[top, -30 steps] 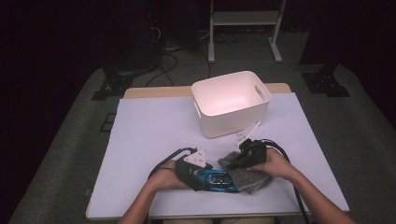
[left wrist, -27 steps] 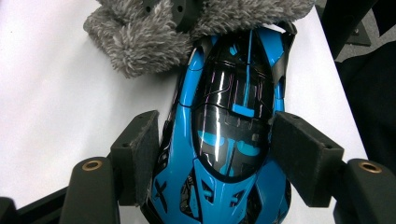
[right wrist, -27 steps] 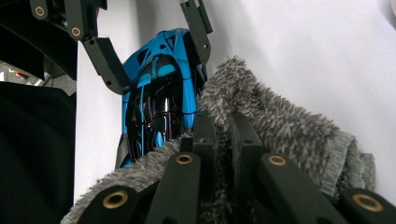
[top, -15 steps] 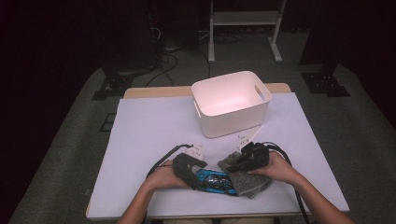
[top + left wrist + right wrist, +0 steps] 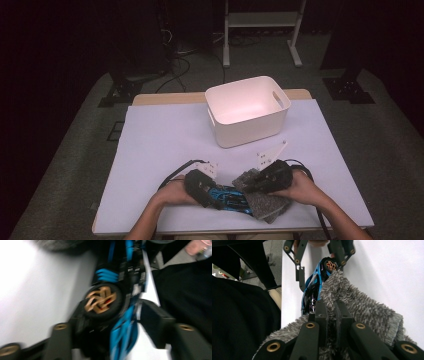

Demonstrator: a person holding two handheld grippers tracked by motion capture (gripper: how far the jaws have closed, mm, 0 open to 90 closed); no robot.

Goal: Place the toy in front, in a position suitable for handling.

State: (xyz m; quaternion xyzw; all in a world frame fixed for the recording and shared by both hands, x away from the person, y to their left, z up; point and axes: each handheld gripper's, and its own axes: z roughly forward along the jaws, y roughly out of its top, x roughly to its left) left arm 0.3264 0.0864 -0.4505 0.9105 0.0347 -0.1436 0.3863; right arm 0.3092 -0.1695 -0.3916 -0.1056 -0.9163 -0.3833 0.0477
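A blue and black toy car [image 5: 229,196] with gold wheels lies near the table's front edge. My left gripper [image 5: 209,194] holds its left end. In the blurred left gripper view the car [image 5: 102,300] fills the gap of the left gripper [image 5: 112,312], whose jaws have just been closing onto it. A shaggy grey cloth [image 5: 266,204] rests against the car's right end, with my right gripper [image 5: 257,184] shut on it. In the right gripper view the right gripper [image 5: 331,308] pinches the cloth [image 5: 364,307] beside the car [image 5: 312,290], with the left gripper [image 5: 322,265] beyond.
A white plastic bin [image 5: 280,117] with cut-out handles stands empty at the back middle of the white-covered table [image 5: 160,140]. The table's front edge runs close under both hands. Cables trail from both grippers across the sheet.
My right hand has shifted a little to the right and nearer the front edge with the cloth. The left hand stays in place on the car.
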